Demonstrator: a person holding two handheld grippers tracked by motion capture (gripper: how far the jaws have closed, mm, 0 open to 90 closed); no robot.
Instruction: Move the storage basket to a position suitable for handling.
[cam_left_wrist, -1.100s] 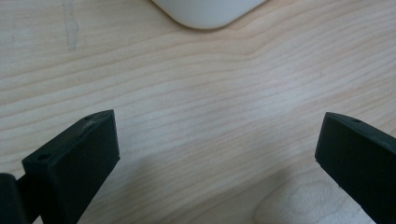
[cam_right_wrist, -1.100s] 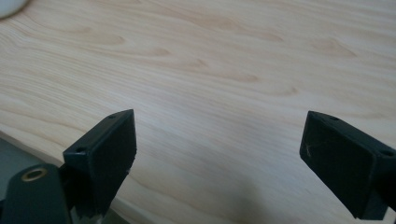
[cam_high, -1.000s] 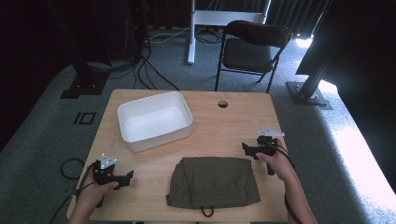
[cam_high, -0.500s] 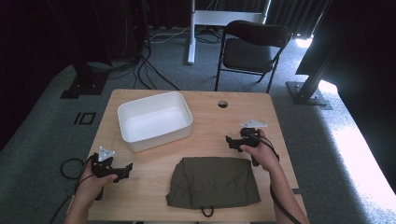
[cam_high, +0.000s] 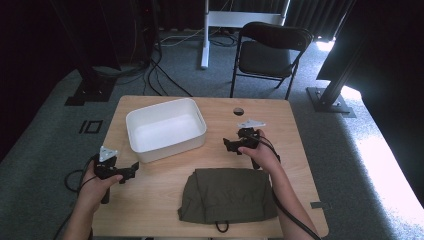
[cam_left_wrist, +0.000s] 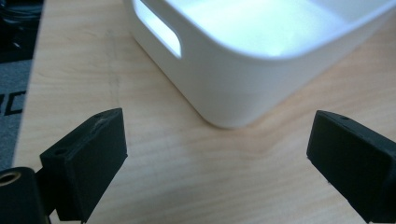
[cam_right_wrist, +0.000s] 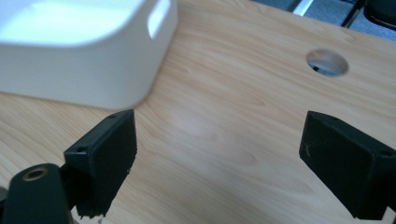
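Observation:
A white plastic bin (cam_high: 170, 149) stands empty on the left half of the wooden table (cam_high: 295, 130). A folded olive-green cloth bag (cam_high: 227, 195) lies near the front edge. My left gripper (cam_high: 134, 170) hovers by the bin's front left corner, pointing right. Its jaws have just been closing slightly, stand wide apart, and hold nothing; ahead of them is the bin's corner (cam_left_wrist: 233, 79). My right gripper (cam_high: 227, 146) is held just right of the bin and above the bag, pointing left, open and empty. The bin's handle end (cam_right_wrist: 84, 70) shows ahead of its jaws.
A round cable hole (cam_high: 238, 111) pierces the table behind the right gripper, also seen as a hole (cam_right_wrist: 327, 63). A black folding chair (cam_high: 272, 55) stands beyond the table. Cables and stand feet lie on the grey carpet at the far left.
The right gripper has travelled left from the table's right side towards the bin. The left gripper has lifted a little and edged towards the bin.

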